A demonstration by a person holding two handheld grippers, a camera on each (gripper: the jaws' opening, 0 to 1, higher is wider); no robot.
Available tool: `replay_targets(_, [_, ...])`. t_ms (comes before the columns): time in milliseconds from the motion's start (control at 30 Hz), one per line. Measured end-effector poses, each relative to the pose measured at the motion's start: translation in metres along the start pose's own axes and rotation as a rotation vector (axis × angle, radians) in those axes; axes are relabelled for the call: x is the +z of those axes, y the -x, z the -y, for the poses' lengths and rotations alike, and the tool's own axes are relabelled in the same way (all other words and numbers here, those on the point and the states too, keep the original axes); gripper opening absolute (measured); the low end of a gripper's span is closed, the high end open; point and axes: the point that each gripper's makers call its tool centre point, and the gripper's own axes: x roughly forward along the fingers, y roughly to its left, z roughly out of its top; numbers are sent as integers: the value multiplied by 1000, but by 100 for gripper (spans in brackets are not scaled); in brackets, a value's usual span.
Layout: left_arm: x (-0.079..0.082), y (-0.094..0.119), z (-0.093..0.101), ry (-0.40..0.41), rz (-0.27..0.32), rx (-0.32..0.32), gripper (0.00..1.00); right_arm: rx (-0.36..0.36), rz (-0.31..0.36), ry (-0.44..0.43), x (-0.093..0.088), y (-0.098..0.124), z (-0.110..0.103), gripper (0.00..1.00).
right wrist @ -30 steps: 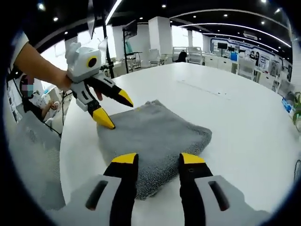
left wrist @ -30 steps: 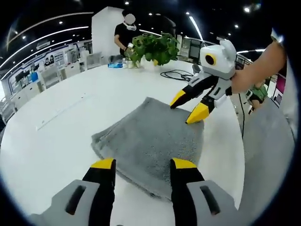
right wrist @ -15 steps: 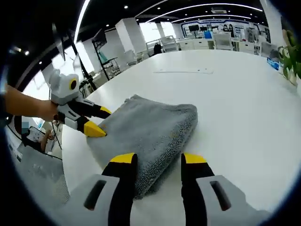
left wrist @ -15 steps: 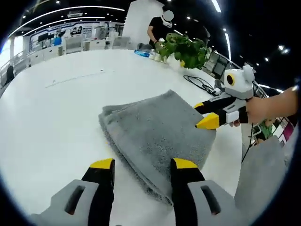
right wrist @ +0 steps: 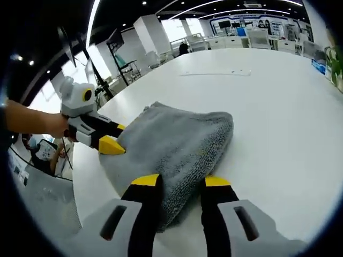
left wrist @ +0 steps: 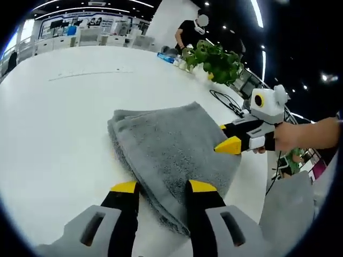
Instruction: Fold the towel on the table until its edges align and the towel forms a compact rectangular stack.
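Fingers of our left gripper rise from the bottom of the left gripper view, yellow-tipped and spread, straddling the near folded edge of the towel without clearly pinching it. Our right gripper does the same in the right gripper view: its fingers are parted, one tip on each side of the towel's near corner.

Beneath everything we see the largest thing, a broad white surface curving away toward a bright open office; it shows again in the right gripper view. On it lies the grey towel, folded into a thick, roughly rectangular stack with rounded layered edges.

Across the towel, each view shows the other gripper, held by a hand, its yellow tips at the far edge of the cloth. Farther off stand a leafy green plant, a black cable, and a person in black.
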Motion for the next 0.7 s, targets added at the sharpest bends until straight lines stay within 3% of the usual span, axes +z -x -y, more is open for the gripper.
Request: replay_targets(700, [57,-28,-44,-33,-3,30,36,-69,-6,62,55,-37,50,28])
